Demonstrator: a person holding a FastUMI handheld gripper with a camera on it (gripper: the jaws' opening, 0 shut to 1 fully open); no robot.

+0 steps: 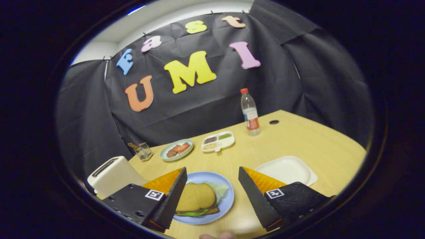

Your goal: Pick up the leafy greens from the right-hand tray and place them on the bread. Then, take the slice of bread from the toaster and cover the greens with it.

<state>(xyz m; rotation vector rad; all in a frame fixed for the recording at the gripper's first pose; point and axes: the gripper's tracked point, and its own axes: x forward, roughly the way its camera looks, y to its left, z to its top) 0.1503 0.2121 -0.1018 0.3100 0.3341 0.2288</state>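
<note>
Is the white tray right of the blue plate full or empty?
Empty: the white tray shows only its bare surface. The greens lie on the blue plate under the top bread slice. The tongs hang open above the plate.

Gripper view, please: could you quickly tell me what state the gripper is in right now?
Gripper: open, holding nothing; its fingers flank the blue plate with the sandwich.
</note>
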